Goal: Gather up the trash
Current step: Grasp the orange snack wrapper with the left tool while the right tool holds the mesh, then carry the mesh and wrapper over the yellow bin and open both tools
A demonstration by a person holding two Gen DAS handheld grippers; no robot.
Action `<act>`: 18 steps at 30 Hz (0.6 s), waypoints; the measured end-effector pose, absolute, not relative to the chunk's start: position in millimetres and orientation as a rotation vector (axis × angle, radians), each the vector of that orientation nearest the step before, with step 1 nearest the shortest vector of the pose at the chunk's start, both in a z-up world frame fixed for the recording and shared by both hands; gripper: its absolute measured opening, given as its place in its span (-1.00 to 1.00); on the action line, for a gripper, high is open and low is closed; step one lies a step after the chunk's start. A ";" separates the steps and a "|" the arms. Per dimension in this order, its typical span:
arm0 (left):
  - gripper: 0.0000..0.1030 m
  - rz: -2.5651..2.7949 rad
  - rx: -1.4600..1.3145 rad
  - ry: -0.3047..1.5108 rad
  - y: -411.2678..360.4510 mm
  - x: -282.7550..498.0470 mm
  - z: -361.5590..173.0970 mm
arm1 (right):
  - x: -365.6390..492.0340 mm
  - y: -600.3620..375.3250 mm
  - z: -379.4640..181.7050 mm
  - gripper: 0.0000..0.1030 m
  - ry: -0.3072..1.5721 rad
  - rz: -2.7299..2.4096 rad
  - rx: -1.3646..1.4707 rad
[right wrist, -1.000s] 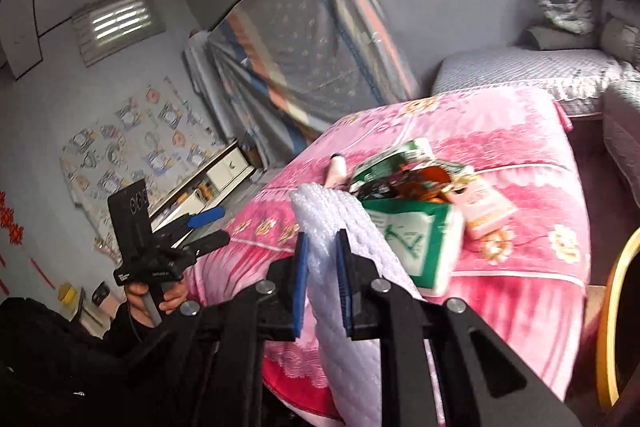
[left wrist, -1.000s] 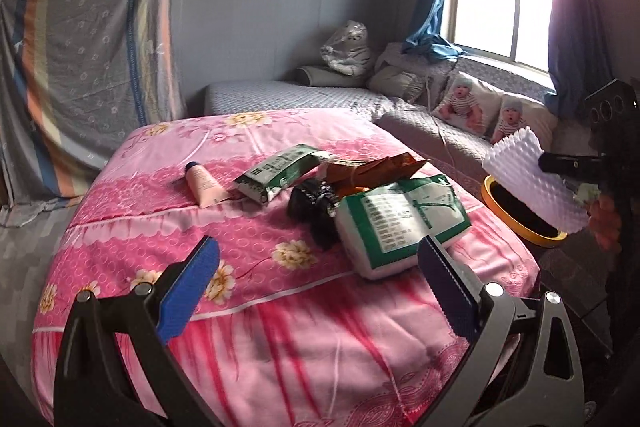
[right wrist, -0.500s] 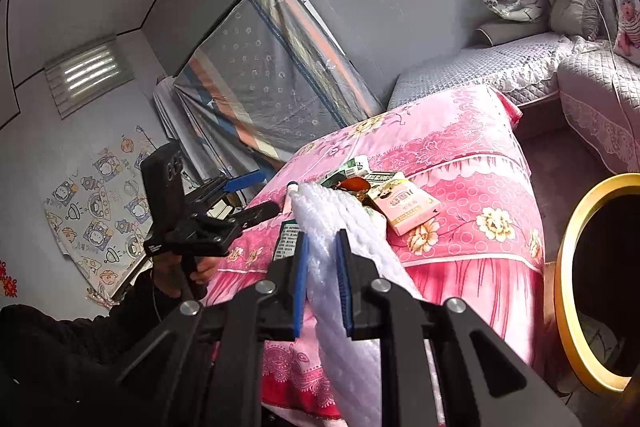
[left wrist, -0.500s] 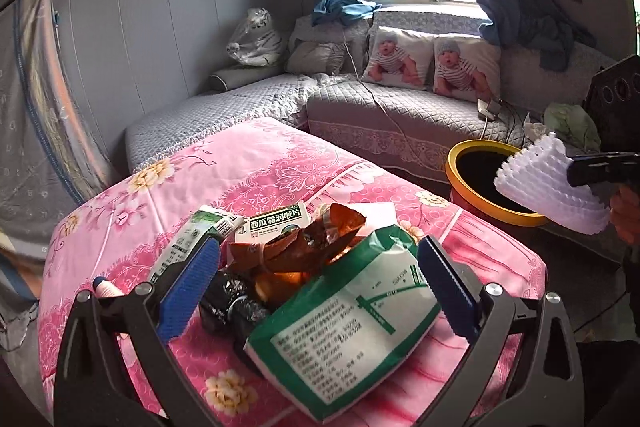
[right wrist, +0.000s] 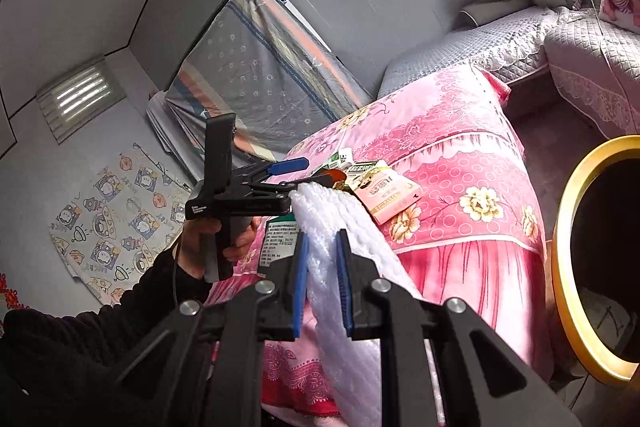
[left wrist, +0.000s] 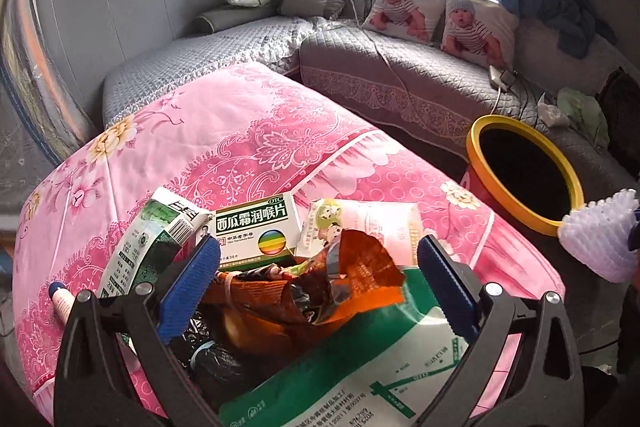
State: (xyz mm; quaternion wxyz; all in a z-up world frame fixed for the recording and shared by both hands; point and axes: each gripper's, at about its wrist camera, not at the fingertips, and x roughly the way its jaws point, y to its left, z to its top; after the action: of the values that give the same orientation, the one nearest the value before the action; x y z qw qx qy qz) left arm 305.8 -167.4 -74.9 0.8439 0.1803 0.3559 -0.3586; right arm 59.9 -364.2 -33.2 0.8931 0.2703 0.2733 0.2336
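Observation:
My right gripper (right wrist: 322,285) is shut on a white foam net (right wrist: 344,227) and holds it beside the yellow-rimmed bin (right wrist: 568,251); the net also shows in the left wrist view (left wrist: 600,239), just right of the bin (left wrist: 520,135). My left gripper (left wrist: 316,287) is open, its blue pads either side of an orange wrapper (left wrist: 332,287) in a trash pile on the pink bed (left wrist: 248,131). The pile holds a green-and-white bag (left wrist: 360,379), a green medicine box (left wrist: 256,231), a pink pack (left wrist: 372,223) and a green carton (left wrist: 144,239).
A grey quilted sofa (left wrist: 400,75) with two baby-print pillows (left wrist: 404,7) runs along the window wall. A small tube (left wrist: 60,301) lies at the bed's left. A draped striped cloth (right wrist: 256,83) stands against the far wall.
My left gripper has moved forward and down over the trash pile, now straddling the orange wrapper. My right gripper, still holding the foam net, has moved closer to the bin.

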 end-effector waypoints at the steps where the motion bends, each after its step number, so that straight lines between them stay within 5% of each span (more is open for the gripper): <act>1: 0.76 -0.744 0.376 0.774 -168.0 311.3 -79.6 | 59.7 -365.0 -33.8 -0.74 0.568 0.483 0.564; 6: -0.12 -0.711 0.337 0.839 -162.0 327.8 -92.7 | 53.4 -367.6 -32.5 -0.74 0.562 0.475 0.570; 8: -0.68 -0.714 0.326 0.834 -158.3 327.4 -90.8 | 51.4 -368.6 -31.4 -0.74 0.560 0.470 0.570; 18: -0.86 -0.619 0.249 0.693 -111.3 315.3 -61.3 | 51.5 -361.8 -23.3 -0.74 0.556 0.472 0.557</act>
State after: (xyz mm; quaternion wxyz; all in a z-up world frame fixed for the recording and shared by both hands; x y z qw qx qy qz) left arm 315.3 -111.3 -61.3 0.8865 0.1199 0.3334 -0.2977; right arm 51.5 -361.8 -23.3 0.8966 0.2689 0.2682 0.2278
